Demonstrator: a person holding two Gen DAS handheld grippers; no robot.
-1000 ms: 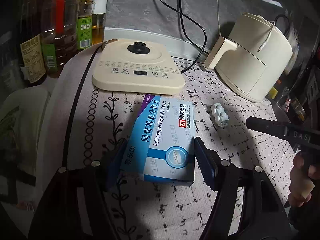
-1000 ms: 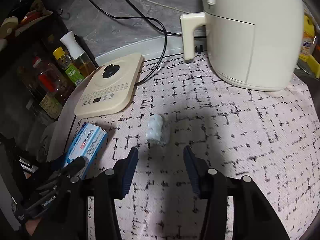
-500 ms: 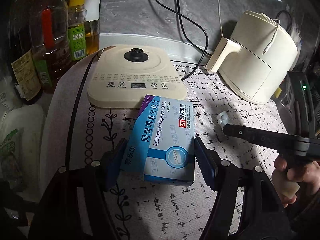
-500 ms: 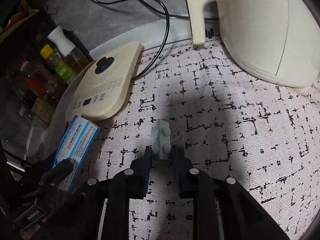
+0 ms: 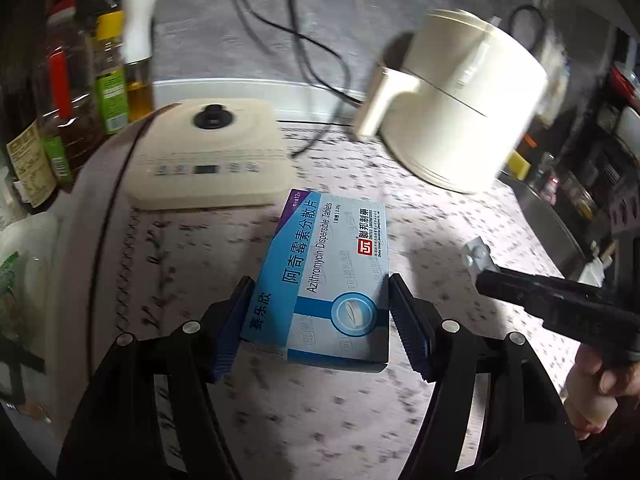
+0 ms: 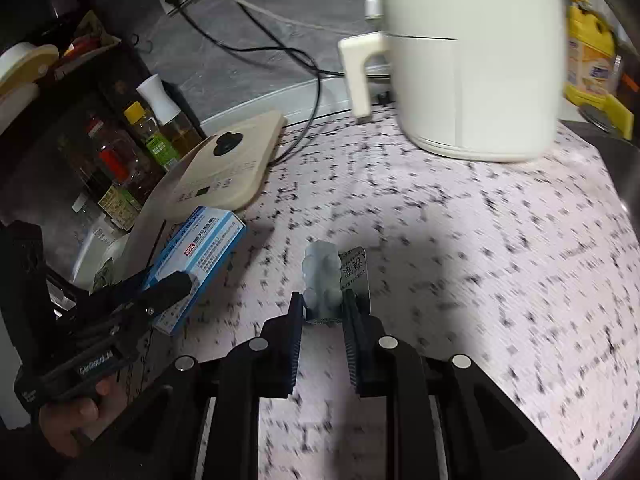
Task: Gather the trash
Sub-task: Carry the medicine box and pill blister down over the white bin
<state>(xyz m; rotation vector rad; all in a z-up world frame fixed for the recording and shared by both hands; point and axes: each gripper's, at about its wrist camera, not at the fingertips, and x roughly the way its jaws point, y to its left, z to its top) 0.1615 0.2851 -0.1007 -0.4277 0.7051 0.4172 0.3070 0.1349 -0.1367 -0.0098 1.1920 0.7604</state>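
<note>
Trash in two pieces, both off the patterned tablecloth (image 6: pixel 500 240) and both in tongs. Blue-and-white medicine box (image 5: pixel 328 280), printed "Azithromycin Dispersible Tablets", clamped across its width by the left gripper (image 5: pixel 320 320), blue pads pressed flat against both long sides, jaws fairly wide to take it. Box tilted, far end just in front of the cream induction cooker (image 5: pixel 208 156), overlapping the cooker's near edge in the left wrist view. Same box (image 6: pixel 200 252) seen from the right wrist view just to the near side of the cooker (image 6: pixel 224 168), held at its near end by the black tongs of the left gripper (image 6: pixel 160 292), a hand (image 6: pixel 80 412) on the handle below.

Small pale blister pack (image 6: pixel 322 276) with a silvery foil backing, pinched upright in the right gripper (image 6: pixel 324 312), jaws narrow and tight on its lower part, top standing clear above the pads. Well to the right of the cooker and nearer the camera than the cream air fryer (image 6: pixel 472 60). From the left wrist view, only a corner of the pack (image 5: pixel 476 254) poking out past the tip of the right gripper (image 5: pixel 488 276), to the right of the box.

Oil and sauce bottles (image 5: pixel 104 68) left of the cooker, black cables (image 6: pixel 280 52) trailing behind it to wall sockets.
</note>
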